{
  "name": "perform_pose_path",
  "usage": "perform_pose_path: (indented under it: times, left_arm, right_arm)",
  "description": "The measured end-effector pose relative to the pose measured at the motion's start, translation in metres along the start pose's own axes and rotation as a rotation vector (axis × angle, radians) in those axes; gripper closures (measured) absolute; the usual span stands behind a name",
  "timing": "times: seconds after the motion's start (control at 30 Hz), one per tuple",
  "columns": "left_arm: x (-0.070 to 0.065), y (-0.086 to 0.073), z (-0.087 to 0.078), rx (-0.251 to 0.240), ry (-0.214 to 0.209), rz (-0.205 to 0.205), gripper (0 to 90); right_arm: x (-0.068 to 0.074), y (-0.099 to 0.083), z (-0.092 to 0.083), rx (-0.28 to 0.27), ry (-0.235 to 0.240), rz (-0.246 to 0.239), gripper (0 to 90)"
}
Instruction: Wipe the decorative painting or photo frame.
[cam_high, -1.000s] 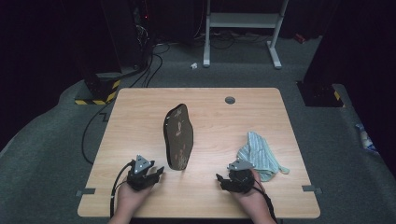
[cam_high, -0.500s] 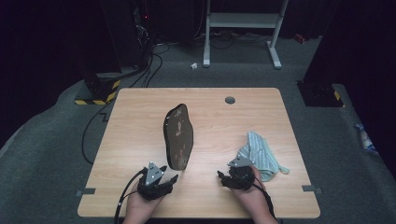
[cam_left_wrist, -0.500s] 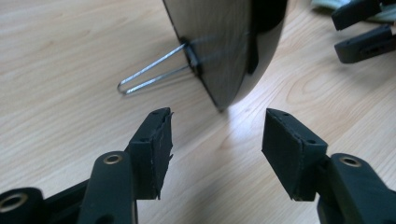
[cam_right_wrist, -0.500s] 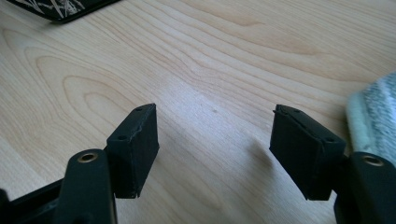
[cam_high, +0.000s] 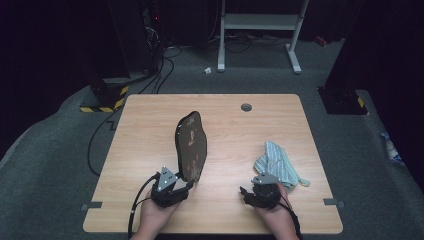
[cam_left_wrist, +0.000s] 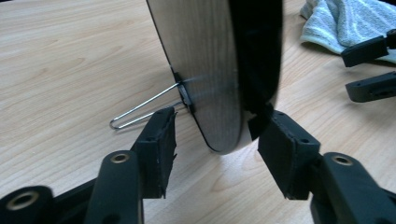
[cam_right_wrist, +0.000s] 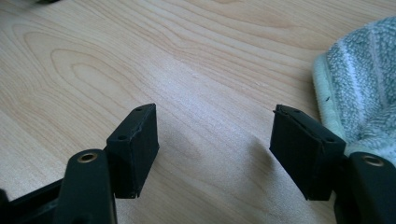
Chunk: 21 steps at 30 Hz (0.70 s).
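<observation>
nearest, at the worktop's (cam_high: 150, 130) front edge: left claw (cam_high: 188, 184) released, jaws apart either side of the lower tip of the dark oval mirror (cam_high: 191, 146), pads not pressing, having just been closing a little. seen close in the left gripper view: mirror (cam_left_wrist: 219, 70) standing upright on edge, wooden back showing, wire stand (cam_left_wrist: 144, 106) folded out behind onto the wood. right claw (cam_high: 243, 191) released too, nothing between its jaws, resting just beside the striped towel (cam_high: 277, 164). farther back, mid-worktop: mirror's upper end. beyond, near the far edge: grey cable hole (cam_high: 246, 107).
</observation>
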<state>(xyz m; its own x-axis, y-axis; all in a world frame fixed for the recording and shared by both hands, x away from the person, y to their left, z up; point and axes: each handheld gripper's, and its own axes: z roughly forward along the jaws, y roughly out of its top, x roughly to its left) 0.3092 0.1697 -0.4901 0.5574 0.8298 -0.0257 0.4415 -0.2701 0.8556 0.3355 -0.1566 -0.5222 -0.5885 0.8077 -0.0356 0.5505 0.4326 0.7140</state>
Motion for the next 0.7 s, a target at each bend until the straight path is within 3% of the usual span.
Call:
perform_pose_path:
  times: [0.37,0.7]
  left_arm:
    - [0.009,-0.004,-0.005,0.0,0.021,-0.014,48.8]
    - [0.026,-0.008,-0.01,0.0,0.045,-0.059,49.9]
  right_arm:
    - [0.004,0.003,0.003,-0.001,0.019,-0.006,31.8]
    - [0.004,0.006,0.004,-0.009,0.024,-0.015,31.5]
